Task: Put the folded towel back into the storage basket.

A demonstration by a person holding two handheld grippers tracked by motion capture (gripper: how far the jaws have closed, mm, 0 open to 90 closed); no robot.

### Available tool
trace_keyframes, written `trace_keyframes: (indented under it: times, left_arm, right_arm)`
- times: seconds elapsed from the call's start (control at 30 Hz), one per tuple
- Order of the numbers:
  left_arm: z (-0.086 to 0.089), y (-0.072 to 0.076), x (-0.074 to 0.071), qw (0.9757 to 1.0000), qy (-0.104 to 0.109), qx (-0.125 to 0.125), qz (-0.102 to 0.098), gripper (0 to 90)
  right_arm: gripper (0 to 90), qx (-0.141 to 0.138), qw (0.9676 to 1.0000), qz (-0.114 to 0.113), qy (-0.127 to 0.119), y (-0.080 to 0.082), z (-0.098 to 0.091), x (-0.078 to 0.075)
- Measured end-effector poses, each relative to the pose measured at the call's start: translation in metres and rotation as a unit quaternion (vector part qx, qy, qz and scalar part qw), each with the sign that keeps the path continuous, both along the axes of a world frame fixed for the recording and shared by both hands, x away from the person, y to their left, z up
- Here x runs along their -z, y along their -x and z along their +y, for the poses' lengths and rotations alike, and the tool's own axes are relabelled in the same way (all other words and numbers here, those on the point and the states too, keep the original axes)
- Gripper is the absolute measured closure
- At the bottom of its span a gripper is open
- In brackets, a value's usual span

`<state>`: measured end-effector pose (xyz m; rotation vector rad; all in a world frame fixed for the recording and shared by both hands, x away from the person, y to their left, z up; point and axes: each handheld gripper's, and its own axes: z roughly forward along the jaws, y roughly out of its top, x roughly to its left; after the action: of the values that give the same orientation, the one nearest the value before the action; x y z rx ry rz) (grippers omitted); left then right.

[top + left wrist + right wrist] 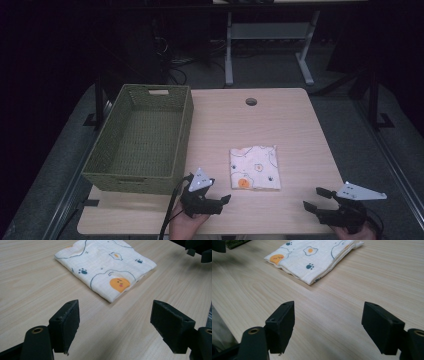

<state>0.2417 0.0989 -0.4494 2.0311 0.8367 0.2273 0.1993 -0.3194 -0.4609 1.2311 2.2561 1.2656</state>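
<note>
Lit table, dark surroundings, soft shadows

A green woven basket (empty inside) sits left of a folded printed cloth.

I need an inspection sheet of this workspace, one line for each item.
Surface: wooden table with a round hole.
Job's things: folded printed cloth lying flat; green woven basket at the left, nothing inside.
Clutter: nothing seen.
Grippers: left gripper and right gripper open, short of the cloth, holding nothing.
Cables: black cable from the left gripper.
Surroundings: dark room, grey floor, desk frame behind.
</note>
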Motion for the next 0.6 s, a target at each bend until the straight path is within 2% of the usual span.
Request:
trace_keyframes:
  times: [0.17, 0.23, 0.4, 0.6]
  left_arm:
    - [-0.001, -0.002, -0.001, 1.0000, 0.005, -0.002, 0.003, 23.9]
    - [-0.002, -0.003, -0.001, 0.9998, 0.017, -0.001, 0.010, 24.0]
    - [-0.009, -0.007, -0.004, 1.0000, 0.000, 0.001, 0.007, 24.1]
    - [-0.014, -0.014, -0.011, 0.9999, 0.010, -0.003, 0.006, 24.3]
  right_arm:
    - [25.7, -0.006, 1.0000, -0.001, -0.003, -0.002, 0.002, -0.002]
    - [25.5, -0.008, 1.0000, 0.001, -0.004, -0.004, 0.004, -0.003]
    - [25.2, -0.022, 0.9997, 0.004, -0.008, -0.015, 0.011, -0.011]
    - [25.1, -0.033, 0.9994, 0.007, -0.006, -0.030, 0.019, -0.018]
